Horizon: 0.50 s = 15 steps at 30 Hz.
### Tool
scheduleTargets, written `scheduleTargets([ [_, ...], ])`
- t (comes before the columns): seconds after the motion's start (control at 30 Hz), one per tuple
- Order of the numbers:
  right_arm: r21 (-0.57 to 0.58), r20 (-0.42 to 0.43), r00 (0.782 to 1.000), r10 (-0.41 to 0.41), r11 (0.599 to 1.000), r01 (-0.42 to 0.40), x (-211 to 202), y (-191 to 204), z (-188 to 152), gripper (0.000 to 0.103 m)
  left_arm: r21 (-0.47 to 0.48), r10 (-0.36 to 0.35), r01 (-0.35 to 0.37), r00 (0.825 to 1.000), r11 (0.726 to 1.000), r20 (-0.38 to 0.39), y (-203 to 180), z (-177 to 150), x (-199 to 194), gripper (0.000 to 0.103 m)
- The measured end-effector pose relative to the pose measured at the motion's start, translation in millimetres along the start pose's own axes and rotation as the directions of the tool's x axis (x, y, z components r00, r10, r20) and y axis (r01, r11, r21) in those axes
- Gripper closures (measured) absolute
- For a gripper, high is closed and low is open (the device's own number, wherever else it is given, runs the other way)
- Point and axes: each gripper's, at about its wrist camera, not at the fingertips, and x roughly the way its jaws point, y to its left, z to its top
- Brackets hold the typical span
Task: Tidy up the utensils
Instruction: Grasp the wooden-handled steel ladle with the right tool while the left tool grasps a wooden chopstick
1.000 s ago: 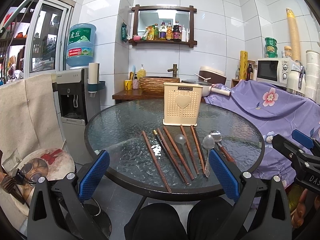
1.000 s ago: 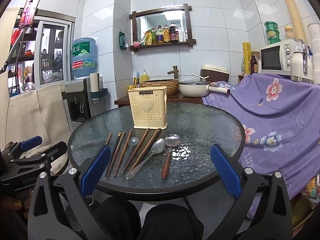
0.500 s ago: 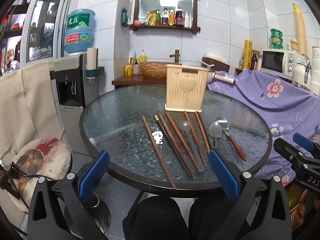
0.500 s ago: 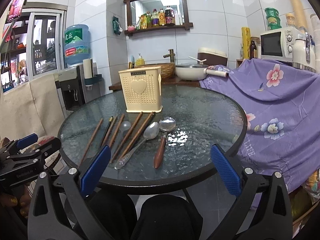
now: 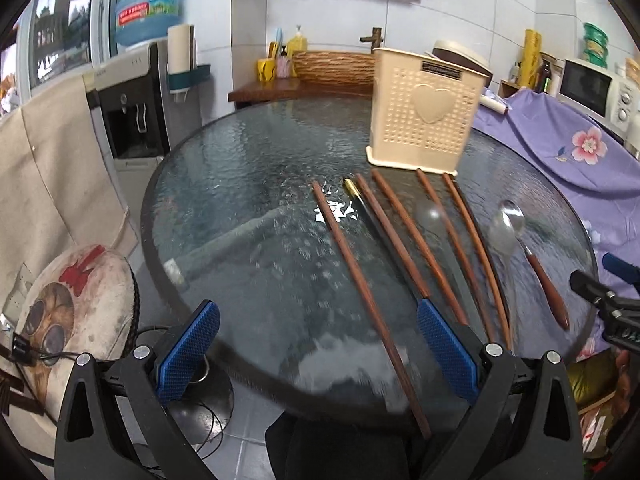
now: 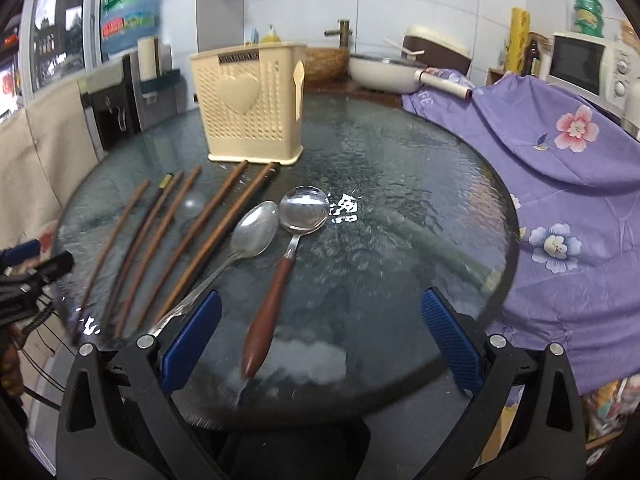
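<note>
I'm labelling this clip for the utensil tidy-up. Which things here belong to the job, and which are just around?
Part of the job:
chopsticks
all-metal spoon
wooden-handled spoon
cream utensil holder
both tongs, open and empty: left tongs, right tongs

Just around:
microwave
white pot
purple floral cloth
water jug

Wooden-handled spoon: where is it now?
On the glass table, the wooden-handled spoon is rightmost in the row, beside the all-metal spoon, ahead of the right tongs.
</note>
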Motion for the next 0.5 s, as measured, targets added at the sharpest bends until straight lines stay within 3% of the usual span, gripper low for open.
scheduleTargets([
  [0.2,-0.047,-0.078,0.996,-0.043,0.998,0.039,34.4,-0.9,14.0,0.007,0.019,0.002,-0.001,0.998,1.0,-0.067,5.2,17.9,28.3,0.02],
  [0.3,-0.045,-0.104,0.994,-0.045,0.998,0.04,43.3,-2.2,16.7,0.018,0.027,-0.01,0.013,0.996,1.0,-0.089,5.0,23.4,38.5,0.028],
  [0.5,-0.017,-0.159,0.987,0.003,1.0,-0.006,64.3,0.0,23.9,0.03,0.037,-0.025,0.03,0.991,0.999,-0.131,3.1,36.6,57.5,0.04],
])
